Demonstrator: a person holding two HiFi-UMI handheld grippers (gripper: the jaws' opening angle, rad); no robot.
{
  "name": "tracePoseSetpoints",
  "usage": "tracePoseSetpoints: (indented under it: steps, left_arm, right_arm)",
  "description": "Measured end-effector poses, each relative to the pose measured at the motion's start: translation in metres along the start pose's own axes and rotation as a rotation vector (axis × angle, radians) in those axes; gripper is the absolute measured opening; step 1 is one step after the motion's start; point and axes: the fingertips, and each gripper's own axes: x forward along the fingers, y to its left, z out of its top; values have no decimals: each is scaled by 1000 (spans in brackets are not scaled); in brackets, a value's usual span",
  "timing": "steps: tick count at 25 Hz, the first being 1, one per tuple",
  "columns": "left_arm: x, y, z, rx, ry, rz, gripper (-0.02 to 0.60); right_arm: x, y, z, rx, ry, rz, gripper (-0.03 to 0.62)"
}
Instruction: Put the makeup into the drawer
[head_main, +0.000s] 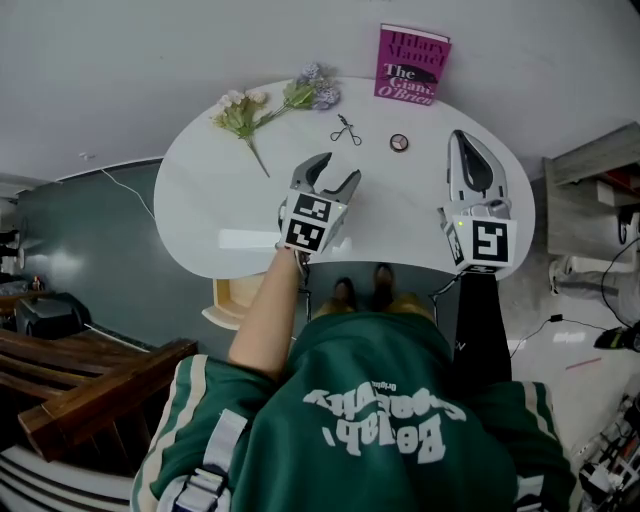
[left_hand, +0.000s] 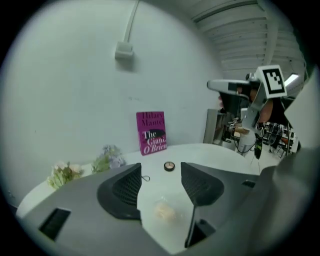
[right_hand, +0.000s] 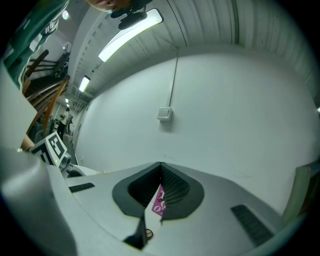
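Far from the pink book (head_main: 411, 65), under the near left edge of the smooth white table (head_main: 200, 200), a pale wood drawer (head_main: 228, 300) sticks out and looks open. Soft flowers (head_main: 250, 108) lie well left of the book. Your left tongs (head_main: 340, 167) are spread wide, with only bare table between them. A thin metal eyelash curler (head_main: 346, 130) lies left of the book, its long way running toward the wall. The makeup (head_main: 399, 143) is a small, flat, round case with a dark rim and a tan middle. It sits just in front of the book, ahead of the left tongs and a bit to their right. Your right tongs (head_main: 458, 138) are pressed together, near the case on its right. I think the left tongs are better placed.
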Motion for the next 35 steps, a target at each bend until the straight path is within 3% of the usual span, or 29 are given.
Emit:
tracePoseSetpoints:
  steps: [4,10,12,14,17,19,23,30,35]
  left_arm:
    - [27,-7,-70,-74,200,-23,264]
    - [47,-11,-130,-209,360,0,275]
    - [51,-6,-148,-202,423,37,275]
    - [54,-1,-157,-174,448,61,168]
    - [51,2,-152,-175,439,72,115]
    - [50,4,-138,-170,398,75,109]
    - [39,9,-82,-130,241,86,104]
    - [-20,10,60,47,-128,136,104]
    - [-67,5,136,149,-355,203,106]
  right_arm:
    - [-4,-8,-5,7,18,-9,9]
    - [-11,-15,-13,5,25,-13,9]
    - [-13,-15,-16,2,30,-10,9]
    - [-15,-15,-17,6,37,-10,9]
    - [-18,-18,-18,6,34,-11,9]
    - [-18,-19,-18,10,33,-15,9]
    - [-17,-15,-15,7,32,-11,9]
    - [-11,-5,2,1,-3,12,9]
    - [-8,-1,17,-11,-27,15,9]
